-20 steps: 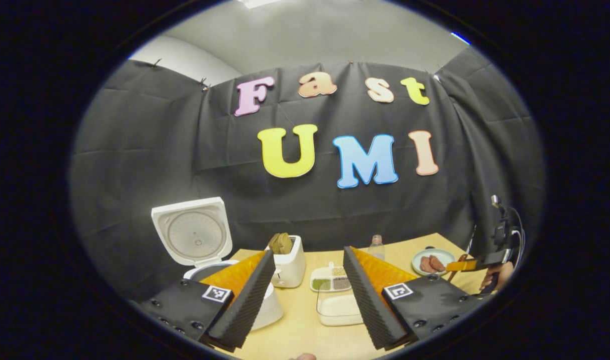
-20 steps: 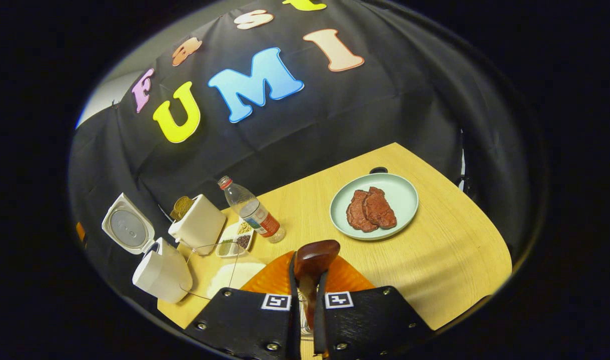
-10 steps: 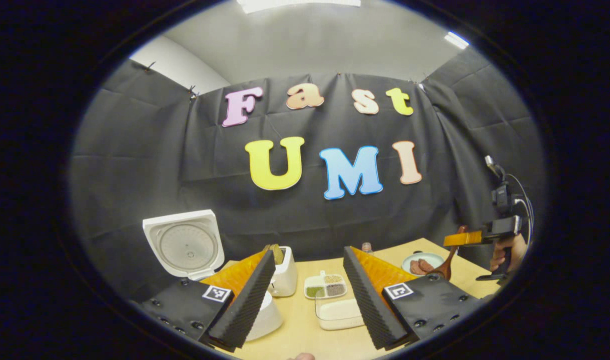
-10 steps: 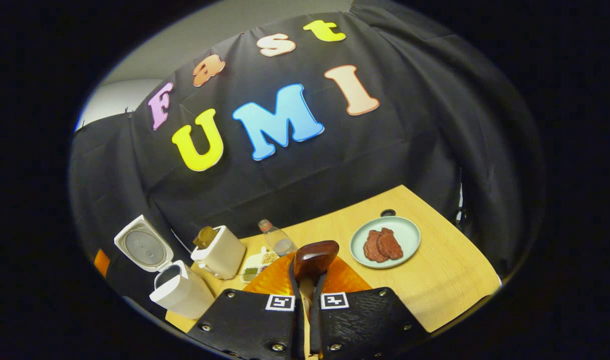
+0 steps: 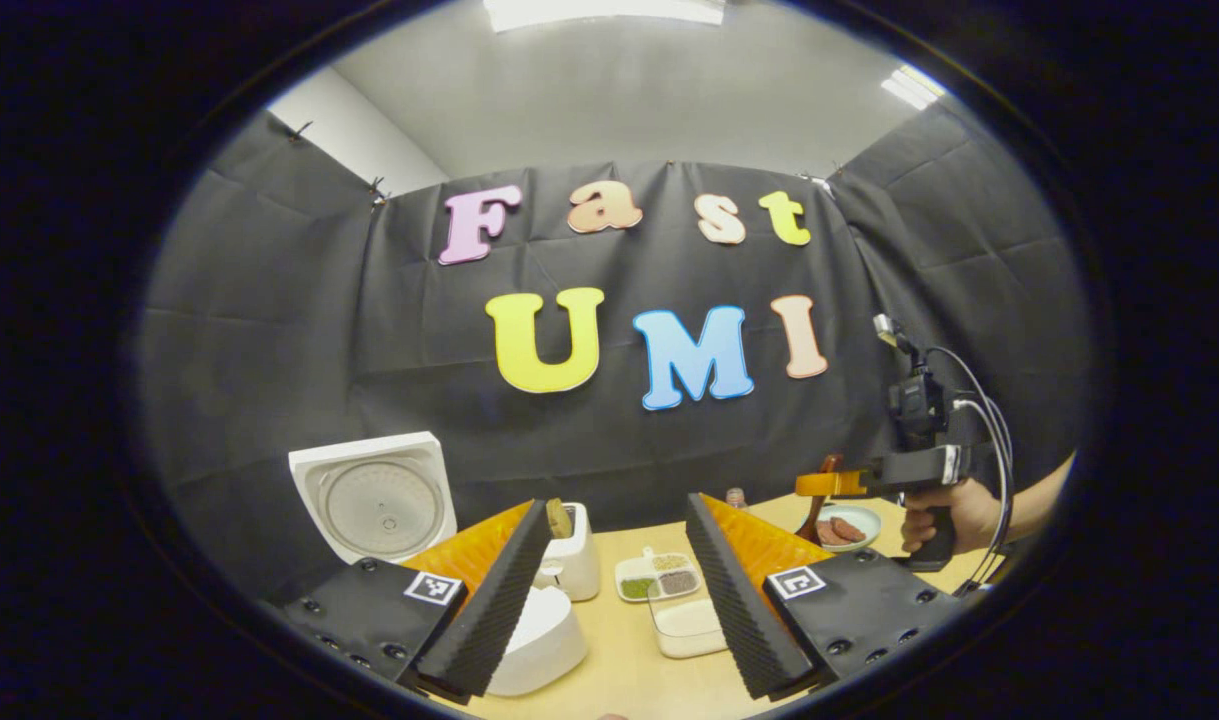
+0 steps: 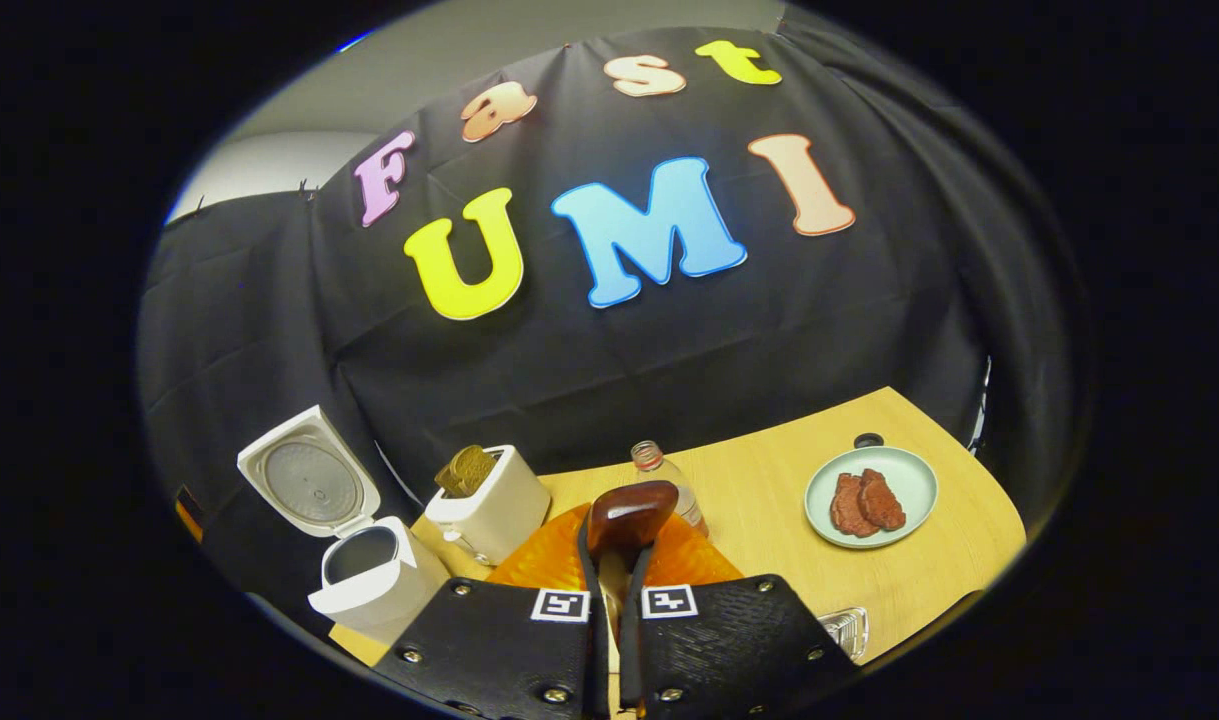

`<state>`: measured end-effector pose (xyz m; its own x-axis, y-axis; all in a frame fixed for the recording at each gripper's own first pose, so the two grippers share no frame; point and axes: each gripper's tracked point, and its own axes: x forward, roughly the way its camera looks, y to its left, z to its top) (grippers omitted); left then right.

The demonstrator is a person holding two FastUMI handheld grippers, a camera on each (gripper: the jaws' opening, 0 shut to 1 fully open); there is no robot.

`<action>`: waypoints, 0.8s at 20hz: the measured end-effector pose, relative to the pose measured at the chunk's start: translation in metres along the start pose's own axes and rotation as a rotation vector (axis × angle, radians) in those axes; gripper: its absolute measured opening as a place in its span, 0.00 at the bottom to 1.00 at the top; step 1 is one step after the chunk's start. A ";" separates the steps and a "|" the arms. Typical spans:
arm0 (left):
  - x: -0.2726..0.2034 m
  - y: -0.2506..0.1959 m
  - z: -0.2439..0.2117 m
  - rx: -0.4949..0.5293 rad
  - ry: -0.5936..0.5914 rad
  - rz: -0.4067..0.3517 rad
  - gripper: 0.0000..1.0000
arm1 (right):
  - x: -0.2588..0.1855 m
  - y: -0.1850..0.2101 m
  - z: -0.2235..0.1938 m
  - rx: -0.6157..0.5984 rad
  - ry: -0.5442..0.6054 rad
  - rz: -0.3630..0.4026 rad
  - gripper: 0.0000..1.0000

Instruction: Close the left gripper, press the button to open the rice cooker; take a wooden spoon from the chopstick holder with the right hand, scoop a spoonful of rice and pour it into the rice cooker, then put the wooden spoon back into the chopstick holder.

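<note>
The white rice cooker (image 5: pixel 539 640) stands open at the table's left, its lid (image 5: pixel 374 500) upright. In the right gripper view the cooker (image 6: pixel 369 580) shows a dark, hollow pot. My left gripper (image 5: pixel 614 600) hangs open above the table with nothing between its fingers. A clear box of white rice (image 5: pixel 684 628) lies just beyond them. My right gripper (image 6: pixel 614 590) is shut on the wooden spoon (image 6: pixel 626 515), whose dark bowl sticks out past the fingertips. From the left gripper view that right gripper (image 5: pixel 839 485) is held high by a hand (image 5: pixel 954 515), the spoon (image 5: pixel 819 500) hanging below it.
A white toaster (image 6: pixel 489 510) with bread stands beside the cooker. A divided spice tray (image 5: pixel 657 578), a plastic bottle (image 6: pixel 664 475) and a green plate (image 6: pixel 909 470) with meat slices sit on the wooden table (image 6: pixel 769 500). A clear ribbed container (image 6: pixel 844 630) peeks in at the near right edge.
The right gripper has risen and swung left with the spoon, so the plate has slid to the right in its view. The left gripper has lifted and tipped back a little, staying open.
</note>
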<state>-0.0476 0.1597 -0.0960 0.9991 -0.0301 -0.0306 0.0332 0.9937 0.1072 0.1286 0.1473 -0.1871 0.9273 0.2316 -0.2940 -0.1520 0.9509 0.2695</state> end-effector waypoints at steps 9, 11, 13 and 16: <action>0.001 0.063 -0.030 -0.065 0.059 0.063 0.95 | 0.088 0.010 -0.085 -0.222 0.091 -0.051 0.05; 0.002 0.072 -0.040 -0.107 0.080 0.068 0.92 | 0.100 0.011 -0.104 -0.248 0.123 -0.060 0.05; 0.000 0.083 -0.049 -0.115 0.099 0.087 0.96 | 0.105 0.019 -0.111 -0.237 0.126 -0.053 0.05; -0.004 0.094 -0.057 -0.107 0.111 0.109 0.95 | 0.099 0.047 -0.122 -0.163 0.150 0.017 0.05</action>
<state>-0.0499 0.2588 -0.1421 0.9873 0.0847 -0.1345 -0.0841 0.9964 0.0101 0.1716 0.2396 -0.3159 0.8645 0.2646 -0.4273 -0.2320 0.9643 0.1278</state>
